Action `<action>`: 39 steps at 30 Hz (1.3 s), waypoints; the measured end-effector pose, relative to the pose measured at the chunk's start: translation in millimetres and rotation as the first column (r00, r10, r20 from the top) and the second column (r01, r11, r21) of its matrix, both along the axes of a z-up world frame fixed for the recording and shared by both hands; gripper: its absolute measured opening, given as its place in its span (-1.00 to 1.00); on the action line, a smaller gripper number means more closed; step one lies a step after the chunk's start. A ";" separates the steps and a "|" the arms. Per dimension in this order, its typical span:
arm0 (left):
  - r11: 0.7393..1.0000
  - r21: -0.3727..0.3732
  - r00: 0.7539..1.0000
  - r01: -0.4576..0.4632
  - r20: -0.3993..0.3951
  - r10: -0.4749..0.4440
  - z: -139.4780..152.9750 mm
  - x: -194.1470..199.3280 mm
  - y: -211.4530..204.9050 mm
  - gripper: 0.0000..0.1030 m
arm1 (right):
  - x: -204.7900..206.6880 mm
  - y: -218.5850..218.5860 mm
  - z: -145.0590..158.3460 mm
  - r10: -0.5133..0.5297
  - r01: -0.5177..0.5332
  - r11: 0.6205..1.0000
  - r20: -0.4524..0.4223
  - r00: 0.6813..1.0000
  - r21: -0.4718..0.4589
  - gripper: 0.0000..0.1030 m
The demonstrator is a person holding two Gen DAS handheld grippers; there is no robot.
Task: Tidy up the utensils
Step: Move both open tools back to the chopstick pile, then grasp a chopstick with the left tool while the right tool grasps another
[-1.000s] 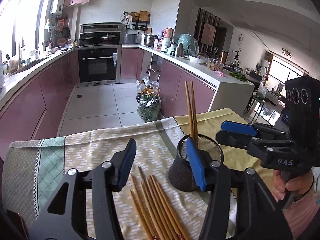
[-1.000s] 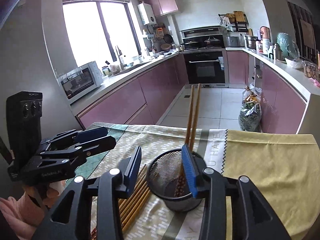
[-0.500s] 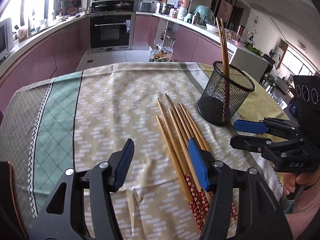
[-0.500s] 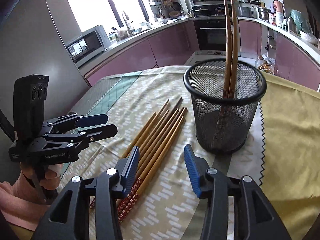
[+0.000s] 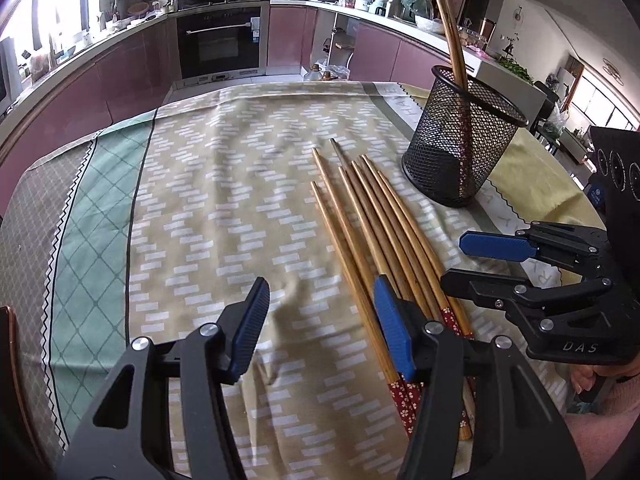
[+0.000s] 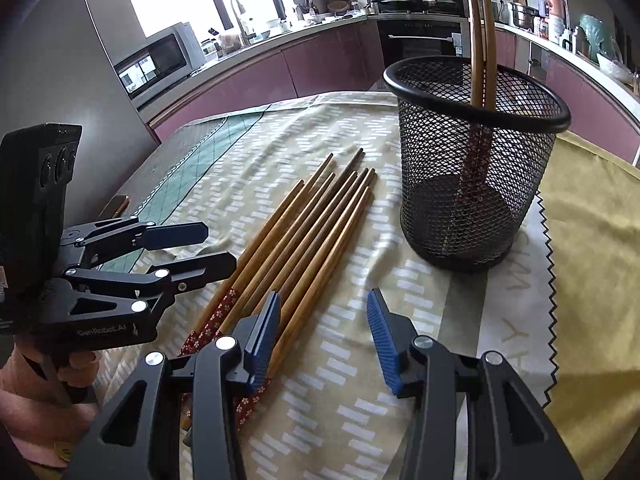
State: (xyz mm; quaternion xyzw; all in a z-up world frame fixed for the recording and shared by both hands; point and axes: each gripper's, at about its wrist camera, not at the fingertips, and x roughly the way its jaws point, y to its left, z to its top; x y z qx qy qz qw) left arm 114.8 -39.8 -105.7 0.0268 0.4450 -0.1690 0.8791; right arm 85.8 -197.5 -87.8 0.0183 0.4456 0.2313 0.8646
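Left tool (image 5: 320, 320) and right tool (image 6: 322, 330) both stand with their jaws apart and nothing between the pads; we see each angled down over the thick, red-patterned ends of the loose chopsticks (image 5: 372, 224), which lie side by side on the cloth-covered desk (image 5: 208, 184), tips pointing toward the mesh holder (image 6: 476, 160). The left tool's jaws have just been closing a little, still on nothing.

Risks, as we judge them: the sticks lie touching in a tight fan, so a closing pad may catch two or three at once, or roll a neighbour aside. A grip taken at the very end would likely let the long shaft swing and miss the holder's rim. The two tools hang near each other over the same ends and could knock together. The tablecloth (image 6: 352, 412) is slightly rumpled close to the pads and might be pinched.

Farther off, the holder stands upright just beside the tips, already carrying two chopsticks (image 6: 478, 24) that lean across its mouth and narrow the opening. Beyond lie kitchen cabinets (image 5: 120, 80) and an oven (image 5: 220, 40), well apart.
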 end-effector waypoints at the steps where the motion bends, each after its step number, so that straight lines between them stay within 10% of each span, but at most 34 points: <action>1: 1.000 0.007 1.000 -0.001 -0.001 0.001 -1.0 0.5 -0.4 0.02 | 0.1 0.7 -0.6 0.001 -0.001 1.000 0.000 1.000 -0.003 -0.16; 19: 0.997 0.074 1.000 0.008 -0.005 -0.008 -6.4 7.3 -7.0 -0.02 | 0.2 1.0 0.8 -0.002 0.003 0.998 0.011 1.000 -0.057 -0.25; 34: 0.995 0.097 1.000 -0.003 -0.006 0.003 -7.2 24.5 -11.6 -0.31 | 17.8 7.5 -0.8 -0.039 0.040 0.994 0.012 0.999 -0.098 -0.68; 39: 0.996 0.083 1.000 -0.012 -0.012 0.013 -6.3 30.0 -16.0 -0.69 | 21.3 -1.9 -2.7 -0.067 0.067 0.997 -0.014 0.998 -0.032 -0.85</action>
